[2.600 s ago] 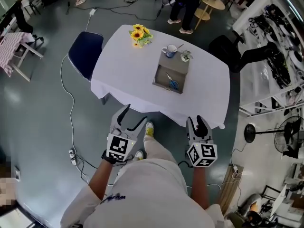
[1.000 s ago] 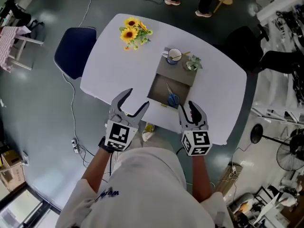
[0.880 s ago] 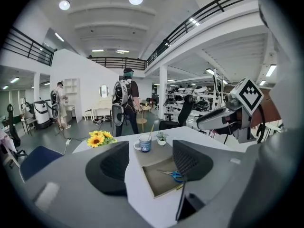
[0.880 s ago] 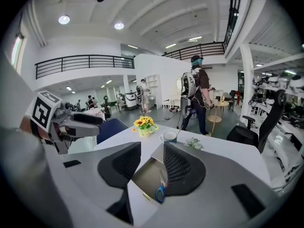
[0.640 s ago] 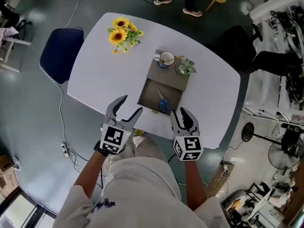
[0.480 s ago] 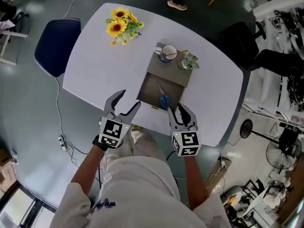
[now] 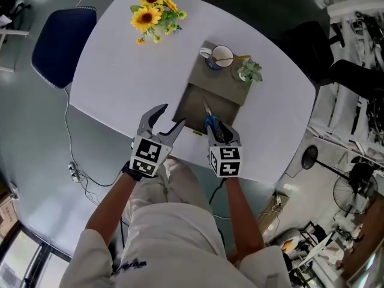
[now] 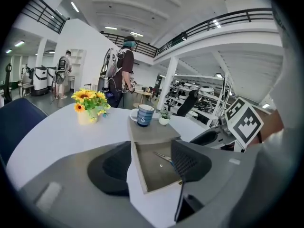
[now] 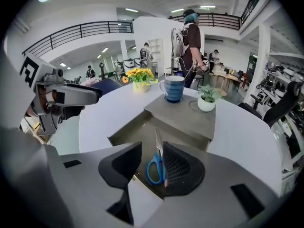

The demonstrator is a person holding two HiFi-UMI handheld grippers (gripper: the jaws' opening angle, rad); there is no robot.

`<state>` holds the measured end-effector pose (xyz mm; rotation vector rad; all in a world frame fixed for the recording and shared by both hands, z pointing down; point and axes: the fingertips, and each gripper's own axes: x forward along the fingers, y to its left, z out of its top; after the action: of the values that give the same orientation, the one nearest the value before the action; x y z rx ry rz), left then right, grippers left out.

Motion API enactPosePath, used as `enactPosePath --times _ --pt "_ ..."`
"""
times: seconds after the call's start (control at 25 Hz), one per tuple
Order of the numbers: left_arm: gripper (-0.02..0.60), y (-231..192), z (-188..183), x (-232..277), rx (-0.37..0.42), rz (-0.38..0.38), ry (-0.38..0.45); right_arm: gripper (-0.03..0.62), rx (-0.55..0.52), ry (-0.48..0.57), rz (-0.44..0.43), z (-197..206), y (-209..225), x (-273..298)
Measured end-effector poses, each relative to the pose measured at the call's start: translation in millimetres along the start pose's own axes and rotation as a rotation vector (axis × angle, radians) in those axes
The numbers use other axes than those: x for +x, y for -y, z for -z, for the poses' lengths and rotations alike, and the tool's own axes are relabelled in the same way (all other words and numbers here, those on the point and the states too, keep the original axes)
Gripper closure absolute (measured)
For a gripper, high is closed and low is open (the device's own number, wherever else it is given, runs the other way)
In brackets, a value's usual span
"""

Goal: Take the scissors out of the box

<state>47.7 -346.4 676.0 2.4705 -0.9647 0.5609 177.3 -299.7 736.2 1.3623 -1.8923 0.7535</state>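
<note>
Fingers (image 9: 183, 167) of the right gripper (image 9: 151, 152), just closing yet apart, flank the scissors' (image 9: 156, 156) blue handles inside the box (image 9: 183, 118) on the worktop (image 7: 132, 71). The left gripper's (image 8: 152, 152) fingers (image 8: 187, 160), likewise narrowing, stand apart around the box's side wall, unclamped.

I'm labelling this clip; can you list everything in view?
table: one, white, under everything
box: one, grey, open, table's near edge
scissors: one pair, blue-handled, inside box
mug: one, blue, on box top
plant: one, green, beside mug
sunflowers: one bunch, yellow, table's far side
chair: one, dark blue, left of table
left claw: one, grey, open, just been closing, empty, by box
right claw: one, grey, open, just been closing, scissors between, ungripped
</note>
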Motion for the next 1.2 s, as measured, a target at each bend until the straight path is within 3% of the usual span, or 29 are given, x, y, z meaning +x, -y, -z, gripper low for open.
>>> enactPosePath --times 0.16,0.32,0.56,0.72,1.2 --pt "0.325 -0.8 24.1 12.8 -0.055 0.017 -0.040 0.450 -0.027 -0.086 0.017 22.0 7.0 19.0" --pt "0.360 -6.1 43.4 18.1 -0.048 -0.001 -0.073 0.448 -0.075 -0.171 0.000 40.8 7.1 34.5" --pt "0.364 -10.4 56.1 23.8 -0.071 -0.006 -0.081 0.448 -0.104 -0.277 0.011 60.9 15.4 51.3" --pt "0.379 -9.4 64.6 23.6 -0.091 -0.023 -0.088 0.503 -0.138 -0.307 0.064 67.0 21.5 59.6" --pt "0.382 -0.8 75.7 15.0 -0.107 -0.025 -0.097 0.505 -0.128 -0.351 0.018 68.8 22.3 65.7"
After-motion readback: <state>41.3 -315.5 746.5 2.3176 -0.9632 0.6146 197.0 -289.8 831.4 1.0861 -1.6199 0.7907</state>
